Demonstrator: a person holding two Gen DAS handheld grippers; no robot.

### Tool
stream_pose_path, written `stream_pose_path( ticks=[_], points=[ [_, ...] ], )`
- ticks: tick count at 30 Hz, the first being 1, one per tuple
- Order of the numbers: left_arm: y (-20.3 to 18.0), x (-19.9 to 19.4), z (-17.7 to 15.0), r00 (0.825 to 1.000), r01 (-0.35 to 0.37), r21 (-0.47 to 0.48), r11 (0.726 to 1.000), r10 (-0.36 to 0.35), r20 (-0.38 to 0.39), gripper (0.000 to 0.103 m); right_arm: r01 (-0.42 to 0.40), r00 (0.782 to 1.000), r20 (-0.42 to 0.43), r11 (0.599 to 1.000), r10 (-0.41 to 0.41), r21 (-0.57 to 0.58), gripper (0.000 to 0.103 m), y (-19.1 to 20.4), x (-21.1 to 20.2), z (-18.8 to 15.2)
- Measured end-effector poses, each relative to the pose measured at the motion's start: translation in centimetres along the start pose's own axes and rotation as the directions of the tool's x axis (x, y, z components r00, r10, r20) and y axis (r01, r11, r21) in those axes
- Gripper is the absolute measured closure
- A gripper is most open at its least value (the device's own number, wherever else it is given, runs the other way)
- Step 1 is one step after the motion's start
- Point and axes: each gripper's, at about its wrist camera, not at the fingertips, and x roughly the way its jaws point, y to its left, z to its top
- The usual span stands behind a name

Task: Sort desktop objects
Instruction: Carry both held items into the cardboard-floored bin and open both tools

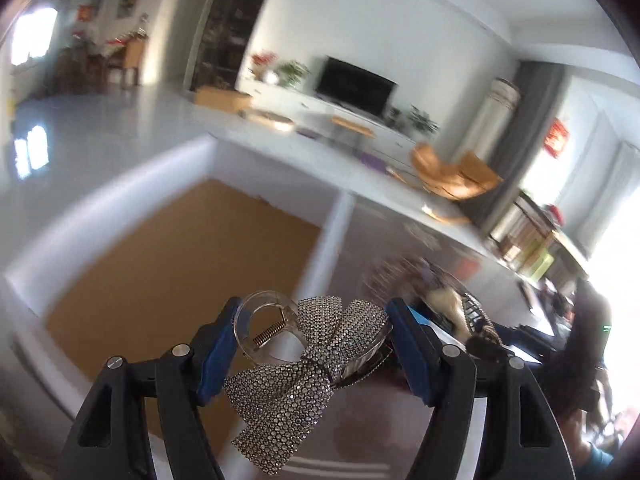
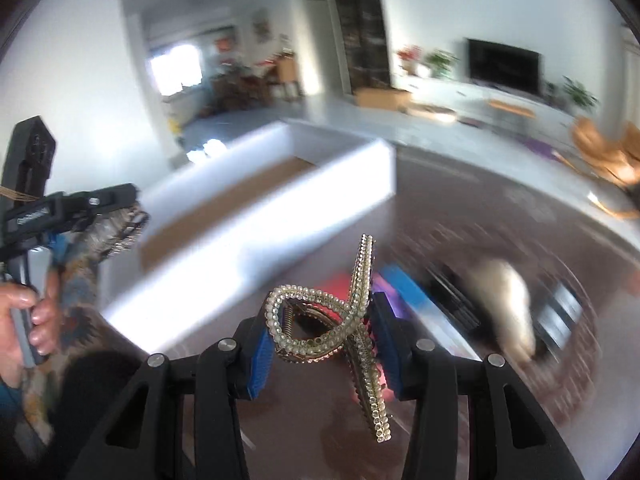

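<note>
- Clearly, in the left wrist view, the left gripper (image 1: 310,344) is clamped on a rhinestone bow hair clip (image 1: 296,376), its blue pads pressing the clear claw body from both sides.
- The clip hangs in the air above the white box (image 1: 336,224), whose brown floor looks bare as far as this view shows; nothing seems sorted into it yet.
- The bow's long axis runs on a diagonal, from the lower middle of the view up to the right, with the clear claw loop and its spring towards the left pad.
- More items lie blurred on the dark tabletop (image 1: 400,240) at right, so I judge most of the sorting is still ahead.
- In the right wrist view, the right gripper (image 2: 320,340) is closed narrowly on a pearl-studded hair claw (image 2: 340,320), pinched between the blue pads and lifted off the table.
- Its long beaded arm stands nearly upright in the view, leaning slightly, with the looped end to the left.
- The white box (image 2: 280,216) lies just beyond and left; the other gripper, held in a hand (image 2: 28,320), is at the left edge.
- A blurred pile (image 2: 508,304) remains on the table to the right, unsorted.
</note>
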Motion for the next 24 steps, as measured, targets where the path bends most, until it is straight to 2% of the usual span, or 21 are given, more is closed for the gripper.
stream_pose_path(
  ticks=[2,5,8,11,12,13,14,16,18,19,20,22,24],
  points=[
    [2.7,-0.4,1.6,0.997,-0.071,-0.018,0.997,0.071,0.015,0.032,-0.052,0.999,0.009,0.998,0.052,-0.027,0.057,2.7,1.9,2.5],
    [6.9,0.9,2.8,0.984,-0.176,-0.057,0.983,0.176,-0.012,0.032,-0.137,0.99,0.0,0.988,0.138,-0.076,0.057,8.0,6.6,6.5],
    [10.6,3.6,2.4,0.956,-0.289,-0.07,0.955,0.283,-0.082,0.032,-0.181,0.983,-0.045,0.979,0.177,-0.093,0.057,11.4,11.2,8.5],
    [12.9,5.8,1.7,0.928,-0.359,-0.078,0.93,0.347,-0.138,0.031,-0.203,0.975,-0.118,0.972,0.189,-0.116,0.055,14.4,15.8,8.7],
    [13.4,6.4,1.6,0.918,-0.377,-0.073,0.923,0.363,-0.158,0.031,-0.2,0.972,-0.153,0.971,0.18,-0.128,0.039,15.2,17.3,8.6],
    [13.8,6.9,1.5,0.915,-0.38,-0.069,0.922,0.364,-0.173,0.028,-0.192,0.967,-0.197,0.972,0.163,-0.138,0.013,15.8,18.9,8.3],
    [14.2,7.3,1.3,0.919,-0.367,-0.066,0.928,0.351,-0.183,0.028,-0.186,0.961,-0.233,0.971,0.149,-0.148,0.007,16.2,20.3,7.9],
    [14.5,8.1,0.7,0.916,-0.363,-0.041,0.931,0.349,-0.196,0.023,-0.16,0.961,-0.254,0.969,0.11,-0.187,0.006,16.2,21.6,7.1],
    [14.3,9.3,0.0,0.898,-0.381,0.026,0.924,0.377,-0.228,0.022,-0.14,0.957,-0.279,0.966,0.075,-0.219,0.006,16.4,22.3,6.6],
    [13.8,9.6,-0.4,0.897,-0.377,0.051,0.925,0.378,-0.229,0.021,-0.135,0.956,-0.284,0.964,0.067,-0.228,0.006,16.1,22.4,6.2],
    [13.4,9.4,-0.3,0.895,-0.386,0.069,0.92,0.391,-0.216,0.021,-0.129,0.96,-0.273,0.96,0.059,-0.248,0.006,16.0,22.2,6.0],
    [12.4,9.4,-0.6,0.876,-0.425,0.124,0.897,0.442,-0.195,0.021,-0.142,0.963,-0.26,0.951,0.068,-0.275,0.008,16.0,21.4,5.4],
    [11.7,9.4,-0.9,0.86,-0.441,0.153,0.885,0.465,-0.211,0.021,-0.15,0.962,-0.261,0.948,0.075,-0.281,0.008,15.3,21.1,5.3]
  ],
)
